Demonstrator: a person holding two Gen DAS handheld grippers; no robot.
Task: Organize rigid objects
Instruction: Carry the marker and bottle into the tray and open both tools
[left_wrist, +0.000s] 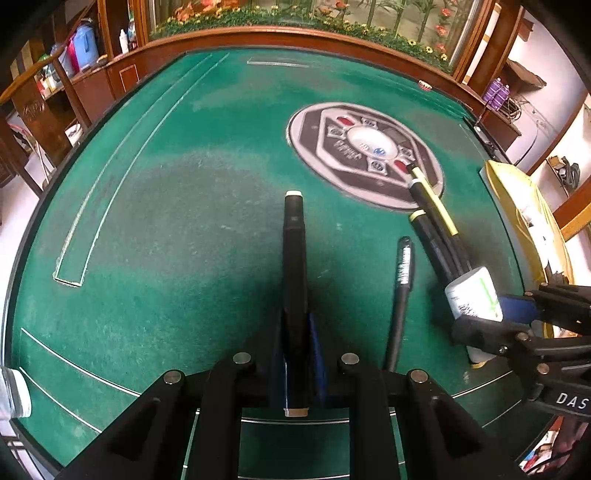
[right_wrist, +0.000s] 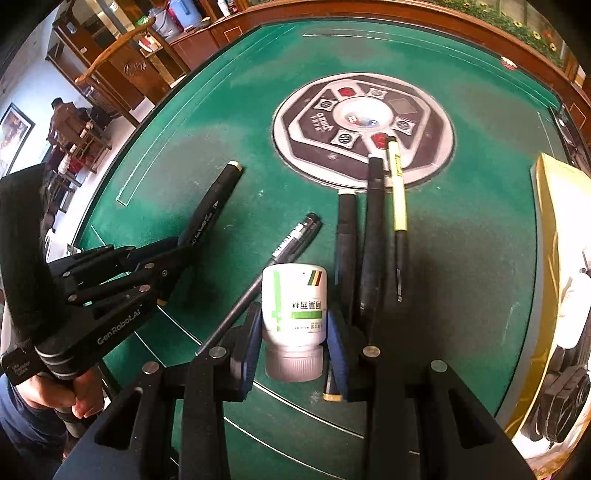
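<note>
My left gripper (left_wrist: 295, 339) is shut on a thick black marker (left_wrist: 294, 258) with a white end, held just above the green table; both also show in the right wrist view, the gripper (right_wrist: 177, 251) and the marker (right_wrist: 214, 203). My right gripper (right_wrist: 295, 332) is shut on a white medicine bottle (right_wrist: 294, 306) with green print, cap toward the camera; the bottle also shows in the left wrist view (left_wrist: 472, 295). A thin black pen (right_wrist: 288, 247) lies between the grippers. Three dark pens and markers (right_wrist: 373, 236), one with a yellow barrel (right_wrist: 398, 192), lie side by side beyond the bottle.
The green felt table (left_wrist: 184, 221) has a round grey control panel (right_wrist: 364, 129) in its middle. A yellow box (right_wrist: 554, 258) stands at the right edge. A wooden rim and cabinets surround the far side. A white object (left_wrist: 14, 395) sits at the left near edge.
</note>
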